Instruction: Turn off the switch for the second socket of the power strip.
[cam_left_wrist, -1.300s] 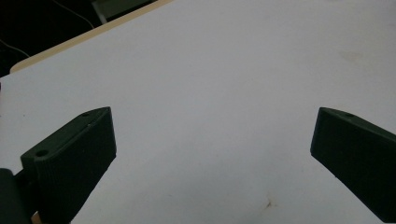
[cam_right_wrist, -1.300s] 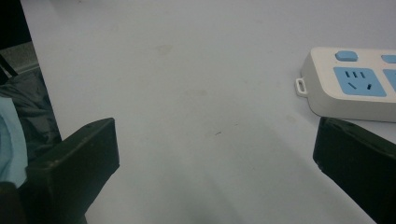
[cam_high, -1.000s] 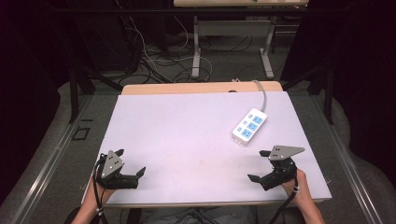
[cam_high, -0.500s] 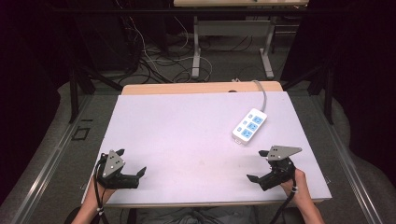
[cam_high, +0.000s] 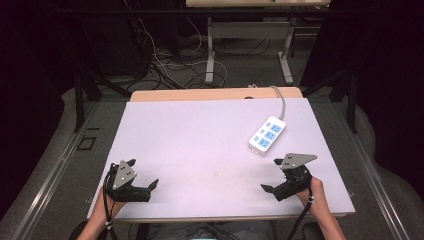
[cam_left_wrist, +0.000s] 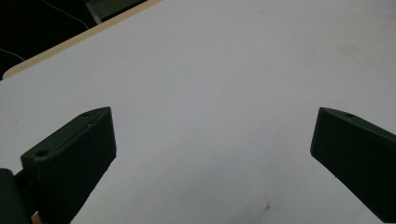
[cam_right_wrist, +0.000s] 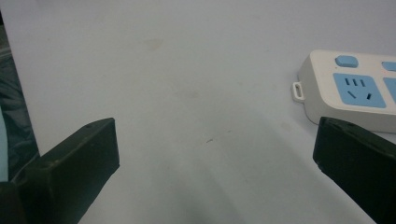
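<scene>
left gripper: jaws wide, holding nothing, parked low at the table near corner
right gripper: wide too, aimed toward the middle
power strip: flat, far right, just beyond the right gripper, probably the pick

Right gripper: jaws set wide apart, nothing between them, above the white table. White power strip with blue sockets lies just beyond the right-hand jaw.

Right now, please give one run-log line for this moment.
left tongs: open, empty | right tongs: open, empty | power strip: untouched, ahead of right tongs | table
</scene>
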